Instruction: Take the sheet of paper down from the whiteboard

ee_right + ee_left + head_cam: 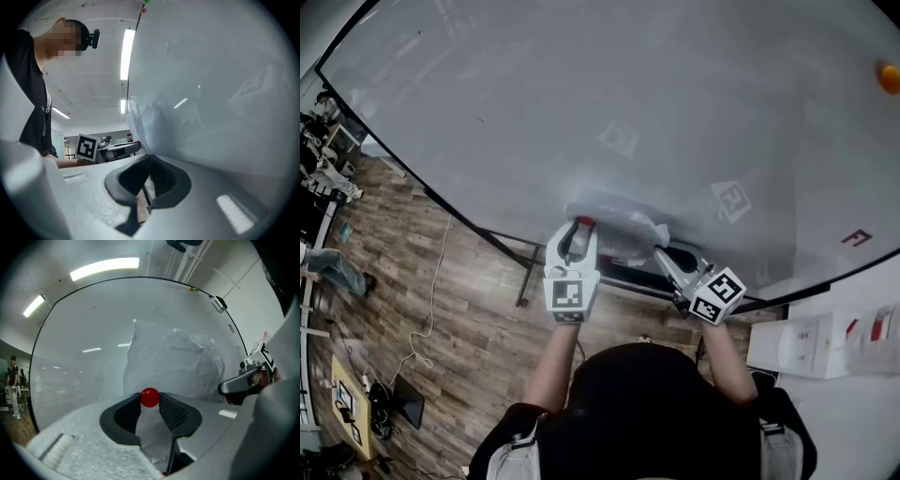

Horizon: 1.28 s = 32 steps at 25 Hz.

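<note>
The crumpled white sheet of paper [619, 217] is seen low on the large glossy white whiteboard [581, 94], bulging away from the surface rather than lying flat. A small round red magnet [149, 397] is seated at its lower left. The left gripper [150, 401] is clenched on that magnet, which is pinched between the two dark pads, and a strip of the sheet is visible in the gap below it. The right gripper [150, 159] is brought in edge-on along the board. Its jaws are drawn together at the tips on the sheet's lower right edge, so the paper appears to be nipped there.

The sheet is judged to be very light, thin and limp. It is already creased, so it can be expected to fold and sag once freed, and to tear if it is pulled while anything is pinning it. The magnet is judged hard, smooth and liable to slip from the pads. It is better lifted straight off the board than slid, since sliding would drag the paper with it.

The best hold on the sheet is thought to be a free edge or corner that stands proud of the board. A flat area cannot be pinched against so slick a surface. No other magnet can be made out on the sheet.
</note>
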Motion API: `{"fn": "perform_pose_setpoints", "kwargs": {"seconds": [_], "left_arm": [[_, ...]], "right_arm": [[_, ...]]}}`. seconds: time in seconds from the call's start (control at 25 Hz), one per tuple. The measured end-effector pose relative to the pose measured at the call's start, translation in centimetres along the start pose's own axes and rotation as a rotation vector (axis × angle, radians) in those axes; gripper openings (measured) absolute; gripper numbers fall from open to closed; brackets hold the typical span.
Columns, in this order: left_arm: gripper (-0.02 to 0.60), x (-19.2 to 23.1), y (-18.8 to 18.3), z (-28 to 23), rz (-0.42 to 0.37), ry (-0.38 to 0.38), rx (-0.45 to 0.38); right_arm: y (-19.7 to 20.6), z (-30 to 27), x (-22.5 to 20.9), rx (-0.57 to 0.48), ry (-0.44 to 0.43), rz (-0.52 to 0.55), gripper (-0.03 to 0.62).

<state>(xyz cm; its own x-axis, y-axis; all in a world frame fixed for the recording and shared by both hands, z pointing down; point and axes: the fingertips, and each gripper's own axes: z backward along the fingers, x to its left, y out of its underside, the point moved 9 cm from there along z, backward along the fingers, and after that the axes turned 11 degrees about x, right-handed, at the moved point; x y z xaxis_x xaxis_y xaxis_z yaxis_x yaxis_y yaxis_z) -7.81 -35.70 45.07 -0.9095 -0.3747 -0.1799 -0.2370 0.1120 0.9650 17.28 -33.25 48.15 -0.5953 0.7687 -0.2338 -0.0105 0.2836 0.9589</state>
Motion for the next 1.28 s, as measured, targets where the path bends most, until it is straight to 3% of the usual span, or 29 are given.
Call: {"fn": "perform_pose_setpoints", "kwargs": {"seconds": [0.52,1.28], "left_arm": [[0.132,1.1,3.9,3.0,0.059,0.027,0.065],[0.132,4.6,8.2,12.3,0.064,0.067,0.115]], "right_arm": [[1.0,-0.1,2.2,-0.037,-0.003,-0.142,0.005],[5.9,-0.2,10.4,0.004,0.128,-0.158,0.005]]}}
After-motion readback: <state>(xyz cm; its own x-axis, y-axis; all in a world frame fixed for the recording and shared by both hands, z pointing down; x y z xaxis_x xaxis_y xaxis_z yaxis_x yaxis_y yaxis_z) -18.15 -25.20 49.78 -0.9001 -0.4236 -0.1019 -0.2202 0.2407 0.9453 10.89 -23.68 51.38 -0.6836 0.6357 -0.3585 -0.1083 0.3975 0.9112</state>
